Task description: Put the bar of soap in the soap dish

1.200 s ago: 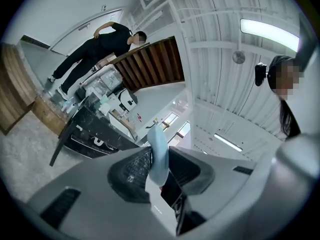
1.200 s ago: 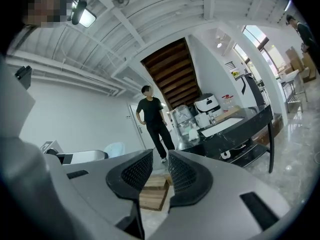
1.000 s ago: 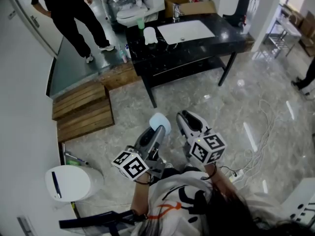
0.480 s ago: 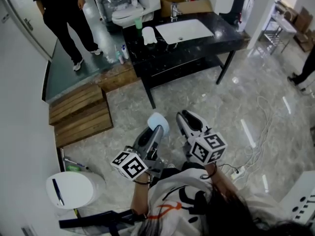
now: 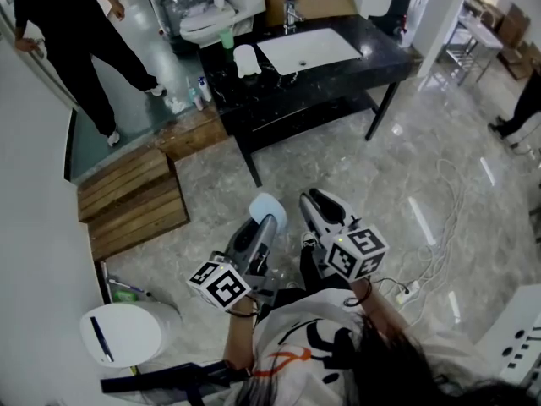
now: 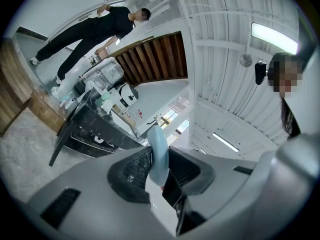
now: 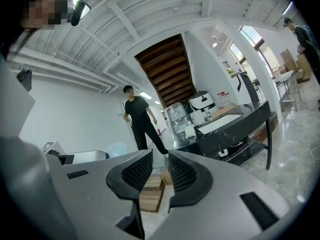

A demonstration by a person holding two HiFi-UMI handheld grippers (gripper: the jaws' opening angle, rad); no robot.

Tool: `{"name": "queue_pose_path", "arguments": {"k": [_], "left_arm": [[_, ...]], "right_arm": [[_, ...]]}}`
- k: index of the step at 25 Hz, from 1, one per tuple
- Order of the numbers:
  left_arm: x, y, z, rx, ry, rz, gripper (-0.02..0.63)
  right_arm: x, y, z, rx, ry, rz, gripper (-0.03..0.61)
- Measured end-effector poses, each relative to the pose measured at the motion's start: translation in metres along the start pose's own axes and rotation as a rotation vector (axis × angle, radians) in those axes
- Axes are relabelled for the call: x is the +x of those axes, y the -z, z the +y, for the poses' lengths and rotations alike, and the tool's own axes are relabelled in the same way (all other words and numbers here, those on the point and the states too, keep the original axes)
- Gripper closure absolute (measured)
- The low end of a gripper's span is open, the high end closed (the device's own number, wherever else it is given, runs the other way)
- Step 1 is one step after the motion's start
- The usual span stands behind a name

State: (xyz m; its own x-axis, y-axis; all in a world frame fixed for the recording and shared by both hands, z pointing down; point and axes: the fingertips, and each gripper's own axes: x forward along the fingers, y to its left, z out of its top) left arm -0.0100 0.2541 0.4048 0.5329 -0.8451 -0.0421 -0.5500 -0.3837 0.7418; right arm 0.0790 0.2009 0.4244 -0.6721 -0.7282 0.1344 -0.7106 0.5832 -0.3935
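Observation:
A pale blue bar of soap (image 5: pixel 267 207) stands on edge between the jaws of my left gripper (image 5: pixel 266 220), which is shut on it. In the left gripper view the soap (image 6: pixel 158 151) sticks up from between the two dark pads. My right gripper (image 5: pixel 314 202) is held beside it, jaws a little apart with nothing between them (image 7: pixel 160 171). Both are at waist height over the marble floor, well short of the black counter (image 5: pixel 338 79). A small white item (image 5: pixel 246 60), perhaps the soap dish, sits left of the white basin (image 5: pixel 308 51).
A person in black (image 5: pixel 76 41) stands at the far left by a doorway. Wooden steps (image 5: pixel 131 201) lie left of the counter. A white bin (image 5: pixel 122 334) is at my lower left. Cables and a power strip (image 5: pixel 410 293) lie on the floor to the right.
Both grippers have drifted slightly forward together, the soap still held in the left one. The person in black has stepped to the left in the head view.

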Motion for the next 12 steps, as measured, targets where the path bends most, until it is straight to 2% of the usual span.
{"name": "queue_pose_path", "arguments": {"k": [12], "left_arm": [[0.077,-0.031,0.027,0.005,-0.025,-0.031,0.505]], "right_arm": [[0.063,-0.032,-0.057,0.006,-0.039,0.011,0.476]]}}
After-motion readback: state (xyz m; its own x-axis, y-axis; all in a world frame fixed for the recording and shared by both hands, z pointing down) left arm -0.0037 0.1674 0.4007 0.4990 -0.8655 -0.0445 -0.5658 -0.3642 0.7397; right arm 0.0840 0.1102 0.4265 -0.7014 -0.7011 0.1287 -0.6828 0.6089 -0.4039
